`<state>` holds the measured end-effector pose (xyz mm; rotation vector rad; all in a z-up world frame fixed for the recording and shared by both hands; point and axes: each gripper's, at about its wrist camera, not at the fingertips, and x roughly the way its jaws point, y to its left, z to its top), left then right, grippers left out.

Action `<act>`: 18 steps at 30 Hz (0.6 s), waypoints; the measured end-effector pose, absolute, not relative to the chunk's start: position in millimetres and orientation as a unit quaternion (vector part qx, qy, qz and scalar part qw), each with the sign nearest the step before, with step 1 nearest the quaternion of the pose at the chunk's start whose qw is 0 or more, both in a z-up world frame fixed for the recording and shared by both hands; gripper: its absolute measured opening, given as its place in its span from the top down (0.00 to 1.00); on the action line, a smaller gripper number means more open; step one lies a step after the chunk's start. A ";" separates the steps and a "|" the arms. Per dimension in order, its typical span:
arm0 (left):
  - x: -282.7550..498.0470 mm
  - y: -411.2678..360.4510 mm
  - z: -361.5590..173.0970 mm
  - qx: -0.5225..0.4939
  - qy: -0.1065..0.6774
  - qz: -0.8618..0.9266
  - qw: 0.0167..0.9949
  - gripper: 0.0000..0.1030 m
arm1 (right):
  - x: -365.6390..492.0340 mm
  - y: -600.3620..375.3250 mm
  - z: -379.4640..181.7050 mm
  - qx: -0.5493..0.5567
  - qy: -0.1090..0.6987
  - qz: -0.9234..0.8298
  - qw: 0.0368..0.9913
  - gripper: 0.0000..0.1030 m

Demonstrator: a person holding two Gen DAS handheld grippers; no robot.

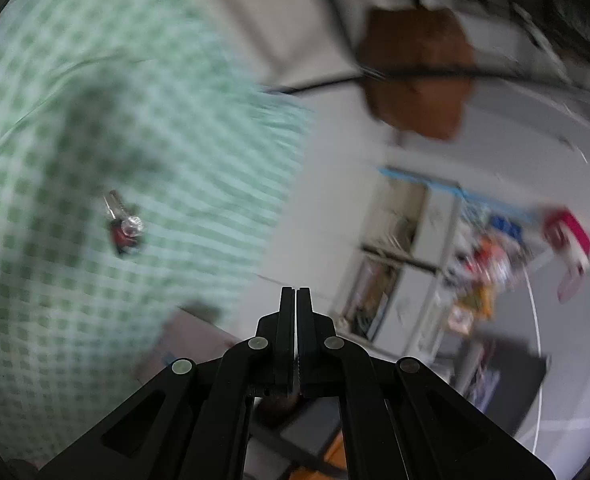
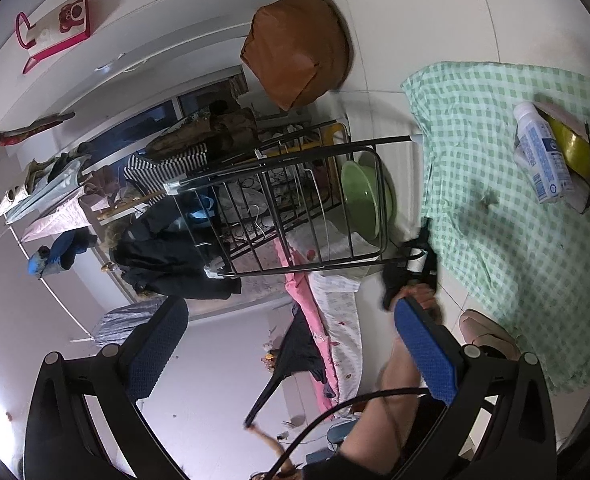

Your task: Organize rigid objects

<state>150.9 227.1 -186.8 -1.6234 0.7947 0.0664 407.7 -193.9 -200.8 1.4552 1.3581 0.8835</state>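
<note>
My left gripper (image 1: 295,292) is shut, and nothing shows between its black fingers. The left wrist view is blurred. To its upper left a small red and clear object with a metal piece (image 1: 124,224) lies on a green checked cloth (image 1: 95,120). My right gripper (image 2: 291,346) is open and empty, its blue pads (image 2: 155,348) wide apart. On the same cloth (image 2: 515,240) at the right lies a white bottle with a blue label (image 2: 539,156). The bottle rests against a shallow box holding something yellow (image 2: 571,148). A person's hand (image 2: 419,296) holds a black tool at the cloth's edge.
A black wire drying rack (image 2: 295,200) with hanging clothes fills the middle, and a green basin (image 2: 363,196) sits behind it. A brown bag (image 2: 295,52) lies on the tiled floor. A white cabinet (image 2: 155,32) carries a pink holder (image 2: 55,28). Pink bedding (image 2: 311,304) is nearby.
</note>
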 end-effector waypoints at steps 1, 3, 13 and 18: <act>154.1 224.8 -171.5 -0.696 0.353 0.019 0.625 1.00 | 406.3 -191.9 -201.2 0.589 0.556 0.357 0.465 0.00; 154.1 223.0 -141.2 -0.671 0.375 0.003 0.640 1.00 | 404.7 -189.9 -201.1 0.581 0.564 0.353 0.470 0.00; 62.8 259.4 -85.2 -0.751 0.335 0.127 0.555 0.07 | 434.9 -101.6 -243.9 0.379 0.696 0.260 0.551 0.01; 20.1 272.2 -129.8 -0.820 0.287 0.225 0.441 0.07 | 458.1 13.5 -323.5 0.266 0.753 0.290 0.528 0.40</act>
